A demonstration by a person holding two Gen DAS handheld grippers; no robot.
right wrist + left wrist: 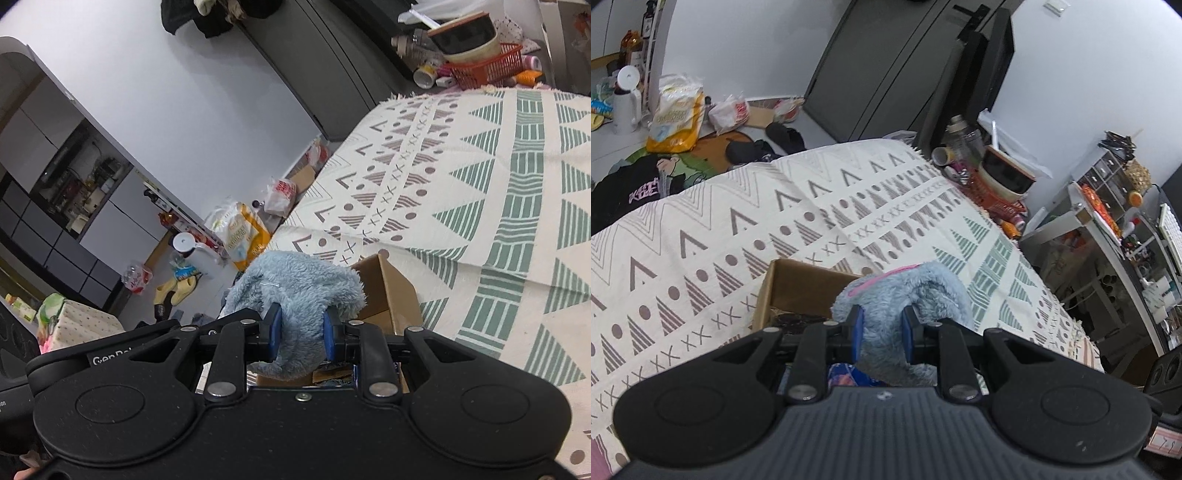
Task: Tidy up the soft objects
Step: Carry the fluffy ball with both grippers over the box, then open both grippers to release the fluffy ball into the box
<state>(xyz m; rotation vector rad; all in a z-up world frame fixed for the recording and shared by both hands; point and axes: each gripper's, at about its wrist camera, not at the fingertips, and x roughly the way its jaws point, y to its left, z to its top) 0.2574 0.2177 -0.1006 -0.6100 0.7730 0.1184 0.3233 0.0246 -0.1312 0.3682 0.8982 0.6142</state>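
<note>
Left wrist view: the left gripper (pixel 882 330) is clamped on a fluffy blue cloth (pixel 905 295), its blue pads pressing a bunched fold that rises above the fingers; a thin pink edge shows along the top.
Right wrist view: the right gripper (pixel 302 334) is closed on the same kind of blue pile (pixel 295 288), pinching a thick wad between its pads.
One cloth or two: cannot tell; the views do not show whether both grippers hold a single piece.
Where the cloth is: lifted clear, hanging over an open cardboard box (pixel 798 291) that sits on the patterned bedspread (pixel 738 221).
Box contents: something dark and something blue-printed lie inside, too hidden to name.
Likely step: lowering the cloth into the box.
Risk, slipping: each grip takes only a fold of loose pile, so a tug could pull it free and drop it on the bed.
Risk, snagging: a trailing end may catch the box wall (pixel 388 291) and tip or shove the light box.
Risk, spillover: released too high, the cloth could drape over the rim.
</note>
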